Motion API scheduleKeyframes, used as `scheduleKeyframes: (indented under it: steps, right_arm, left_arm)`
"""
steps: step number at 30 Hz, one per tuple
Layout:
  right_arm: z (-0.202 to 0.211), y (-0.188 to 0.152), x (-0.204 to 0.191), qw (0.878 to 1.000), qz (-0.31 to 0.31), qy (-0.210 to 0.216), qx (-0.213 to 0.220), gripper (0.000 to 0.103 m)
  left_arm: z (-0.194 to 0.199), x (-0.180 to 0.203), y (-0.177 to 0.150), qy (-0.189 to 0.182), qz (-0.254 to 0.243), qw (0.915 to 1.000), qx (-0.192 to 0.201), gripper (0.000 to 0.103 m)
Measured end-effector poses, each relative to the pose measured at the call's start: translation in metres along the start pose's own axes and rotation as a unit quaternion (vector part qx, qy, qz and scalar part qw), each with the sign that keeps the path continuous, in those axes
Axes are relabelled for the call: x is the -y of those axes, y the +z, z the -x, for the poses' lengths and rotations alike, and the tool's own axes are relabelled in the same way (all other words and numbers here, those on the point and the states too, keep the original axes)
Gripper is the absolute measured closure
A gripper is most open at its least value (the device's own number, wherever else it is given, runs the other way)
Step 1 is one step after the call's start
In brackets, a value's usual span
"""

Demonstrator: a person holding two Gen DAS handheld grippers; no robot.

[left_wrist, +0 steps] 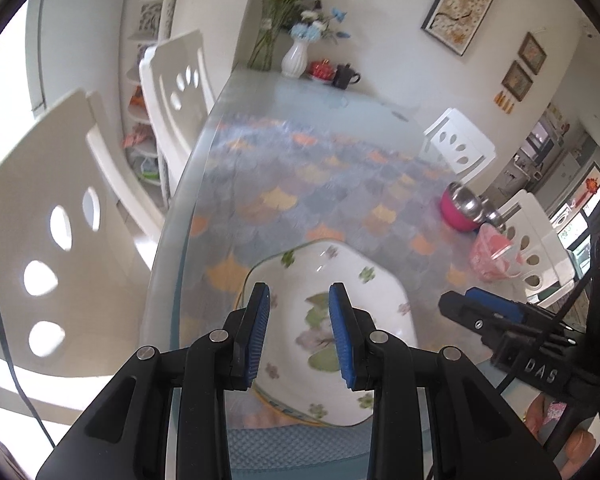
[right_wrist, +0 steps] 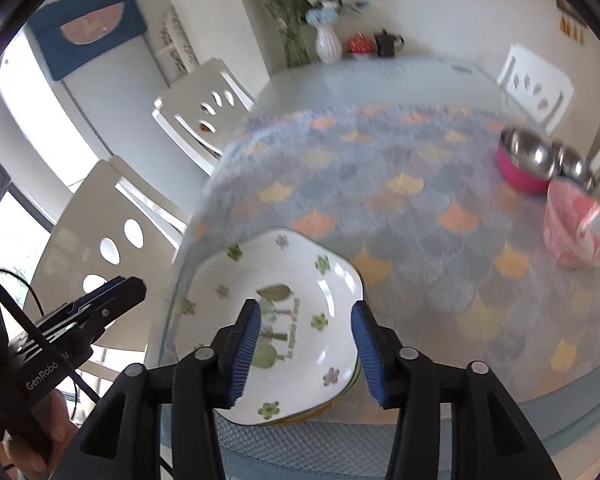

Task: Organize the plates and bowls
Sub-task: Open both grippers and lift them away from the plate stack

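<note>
A glass-topped dining table [right_wrist: 300, 80] covered by a scale-patterned cloth in grey, orange and yellow [right_wrist: 420, 216] stands in a white-walled room with white cut-out chairs [left_wrist: 56, 216] around it. Nearest, at the table's front edge, lies a white squarish plate with green flowers and a tree motif [right_wrist: 300, 280]; yellow rims show under it, so it tops a small stack. The left gripper [left_wrist: 300, 332] hangs above it, its blue-padded jaws narrowly parted with nothing between them. The right gripper [right_wrist: 306, 344] hangs over the same plate, jaws spread wider than the left's and empty. Farther right sit a pink patterned bowl [right_wrist: 576, 228] and a pink-sided steel bowl [right_wrist: 528, 164]. At the far end stands a white vase of blue flowers [right_wrist: 328, 44].
</note>
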State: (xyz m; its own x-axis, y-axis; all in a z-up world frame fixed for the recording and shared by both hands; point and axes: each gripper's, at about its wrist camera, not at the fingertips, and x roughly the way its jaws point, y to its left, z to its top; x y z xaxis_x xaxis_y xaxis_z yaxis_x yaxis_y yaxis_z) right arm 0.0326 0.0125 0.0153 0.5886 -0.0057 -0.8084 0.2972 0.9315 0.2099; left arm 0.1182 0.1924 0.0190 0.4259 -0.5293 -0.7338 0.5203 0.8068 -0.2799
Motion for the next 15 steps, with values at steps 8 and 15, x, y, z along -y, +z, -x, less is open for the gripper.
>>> scheduleKeyframes:
  steps: [8,15]
  right_arm:
    - [0.040,0.019,-0.001,0.999,0.007,-0.012,0.037,0.051]
    - [0.080,0.029,0.007,0.996,0.005,-0.045,0.076,0.051]
  left_arm:
    - [0.030,0.031,0.029,-0.039,-0.022,0.9978,0.049,0.075]
    - [0.053,0.068,0.046,-0.056,-0.050,0.9938,0.082,0.072]
